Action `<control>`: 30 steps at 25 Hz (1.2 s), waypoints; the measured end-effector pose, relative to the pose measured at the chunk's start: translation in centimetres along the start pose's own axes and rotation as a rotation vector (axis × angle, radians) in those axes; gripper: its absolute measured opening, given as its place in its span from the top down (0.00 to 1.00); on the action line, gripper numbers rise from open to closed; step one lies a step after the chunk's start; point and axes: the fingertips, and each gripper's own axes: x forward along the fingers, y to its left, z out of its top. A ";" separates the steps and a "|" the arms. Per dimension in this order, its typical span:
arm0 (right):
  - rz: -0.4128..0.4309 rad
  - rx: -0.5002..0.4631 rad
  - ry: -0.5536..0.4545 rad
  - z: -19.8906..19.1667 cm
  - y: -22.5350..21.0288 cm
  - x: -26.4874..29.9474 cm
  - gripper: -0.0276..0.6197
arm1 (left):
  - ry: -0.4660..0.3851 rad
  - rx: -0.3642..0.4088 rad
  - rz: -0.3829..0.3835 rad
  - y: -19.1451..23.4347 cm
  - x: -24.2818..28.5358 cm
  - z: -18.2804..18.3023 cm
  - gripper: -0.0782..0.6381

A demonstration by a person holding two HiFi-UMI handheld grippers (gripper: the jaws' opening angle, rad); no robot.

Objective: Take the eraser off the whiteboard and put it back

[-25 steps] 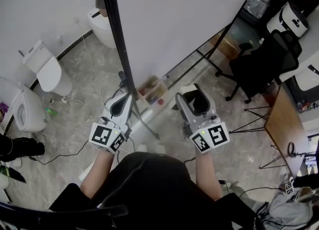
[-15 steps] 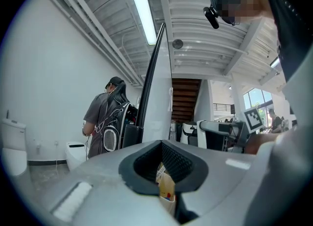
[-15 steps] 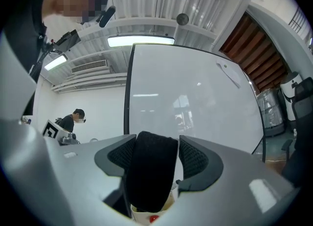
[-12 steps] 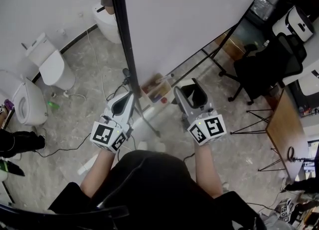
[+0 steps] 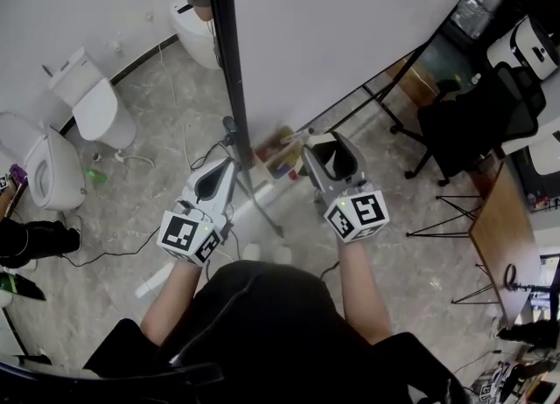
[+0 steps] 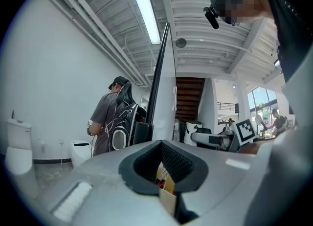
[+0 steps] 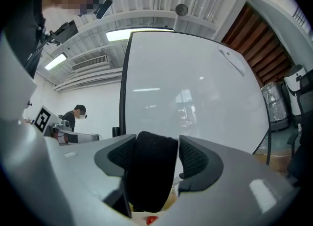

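Note:
My right gripper (image 5: 331,156) is shut on a black felt eraser (image 5: 336,161), and it sits low in front of the whiteboard (image 5: 350,26). In the right gripper view the eraser (image 7: 150,171) fills the gap between the two dark pads (image 7: 195,160), with the white board (image 7: 195,88) right behind it. The left gripper (image 5: 216,185) stands open and empty beside the board's black post (image 5: 226,70). Through its gap (image 6: 164,166) I see a small box of coloured items (image 6: 165,181). That box (image 5: 280,150) sits at the board's lower edge, just left of the right gripper.
Two white toilets (image 5: 94,112) (image 5: 48,179) stand on the floor at left. A black office chair (image 5: 472,114) and a wooden table (image 5: 503,219) are at right. Cables trail over the floor (image 5: 114,249). Another person (image 6: 110,122) stands beyond the board.
The right gripper has moved forward and down toward the board's lower edge with the eraser in it. The left gripper has stayed nearly still.

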 end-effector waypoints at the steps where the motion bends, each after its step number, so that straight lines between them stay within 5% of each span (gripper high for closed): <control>1: 0.004 -0.002 0.004 -0.2 0.0 0.2 0.52 | 0.000 0.000 0.004 0.1 0.0 0.0 0.89; 30: 0.180 -0.090 0.124 -7.7 2.8 5.3 0.52 | 0.007 0.013 0.119 4.1 -1.3 0.1 0.89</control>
